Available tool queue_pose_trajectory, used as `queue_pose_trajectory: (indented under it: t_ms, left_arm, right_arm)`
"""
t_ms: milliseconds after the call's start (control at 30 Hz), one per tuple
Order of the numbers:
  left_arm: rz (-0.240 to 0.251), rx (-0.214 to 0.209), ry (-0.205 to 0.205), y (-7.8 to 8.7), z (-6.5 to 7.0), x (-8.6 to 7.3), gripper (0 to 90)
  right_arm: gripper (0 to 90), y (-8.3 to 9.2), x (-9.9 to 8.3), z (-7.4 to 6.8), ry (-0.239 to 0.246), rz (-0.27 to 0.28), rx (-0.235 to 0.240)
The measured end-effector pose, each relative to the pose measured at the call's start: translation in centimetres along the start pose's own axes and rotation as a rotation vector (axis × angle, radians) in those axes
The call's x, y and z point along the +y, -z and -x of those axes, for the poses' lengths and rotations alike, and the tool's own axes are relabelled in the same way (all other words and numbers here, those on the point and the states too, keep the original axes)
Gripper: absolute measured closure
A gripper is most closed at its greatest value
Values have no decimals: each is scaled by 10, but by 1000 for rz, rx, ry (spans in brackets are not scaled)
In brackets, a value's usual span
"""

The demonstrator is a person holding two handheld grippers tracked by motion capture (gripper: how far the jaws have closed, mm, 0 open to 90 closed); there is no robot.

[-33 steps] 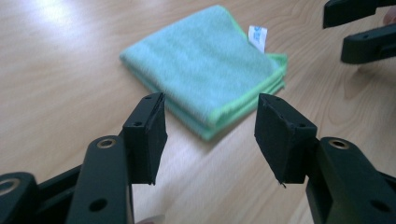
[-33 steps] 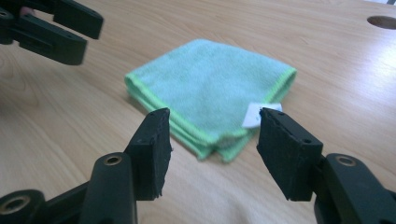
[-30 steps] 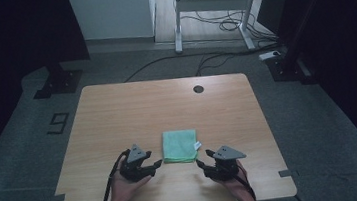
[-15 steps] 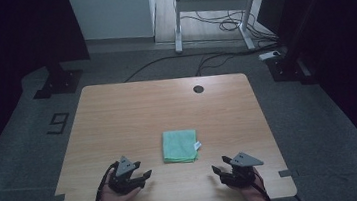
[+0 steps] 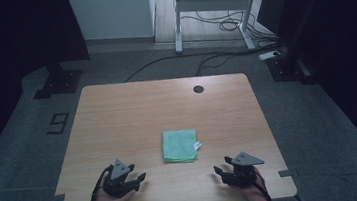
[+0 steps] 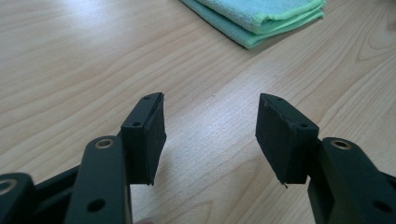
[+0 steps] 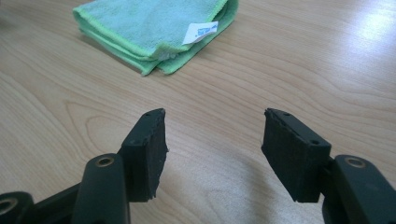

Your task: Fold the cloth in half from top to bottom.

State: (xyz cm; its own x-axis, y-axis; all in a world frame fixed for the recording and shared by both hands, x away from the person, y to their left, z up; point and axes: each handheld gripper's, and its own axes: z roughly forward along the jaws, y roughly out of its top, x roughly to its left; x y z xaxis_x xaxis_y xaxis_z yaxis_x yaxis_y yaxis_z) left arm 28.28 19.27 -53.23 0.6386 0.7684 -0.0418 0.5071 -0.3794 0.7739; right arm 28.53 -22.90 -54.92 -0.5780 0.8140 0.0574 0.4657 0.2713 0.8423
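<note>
There's 1 table (image 5: 132, 110), 1 green cloth (image 5: 180, 146), 2 grippers and 2 hands. The cloth has 1 small white tag (image 5: 198, 145) on its right edge.

The cloth lies flat on the table, a bit nearer the person's side, between the 2 grippers and a little beyond them. Nothing touches it.

The left gripper (image 5: 135, 178) sits low near the front edge, left of the cloth. Its jaws are apart w/ bare wood between them, holding nothing. The right gripper (image 5: 222, 171) sits near the front edge, right of the cloth. Its jaws are apart too, nothing between them, and they've just been opening a bit wider.

A sec ago both grippers were close beside the cloth, 1 at each side. Now they're farther apart and nearer the person, away from the cloth. The cloth is in the same spot.

The table is light wood w/ wavy grain lines, a rectangle w/ round corners, and 1 dark round hole (image 5: 198, 89) near the far edge. The cloth is soft and fuzzy, folded into a square w/ a few layers and a brighter green rim. The jaws are black, hard, w/ flat rough pads (image 6: 152, 135) and small screw holes.
</note>
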Motion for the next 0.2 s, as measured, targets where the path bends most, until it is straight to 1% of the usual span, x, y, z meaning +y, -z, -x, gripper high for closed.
queue_pose_trajectory:
  t_ms: [200]
  left_arm:
    - [-1, 0, 6, -1, -1, -1, 426]
  right_arm:
    - [384, -3, 2, -1, 3, -4, 0]
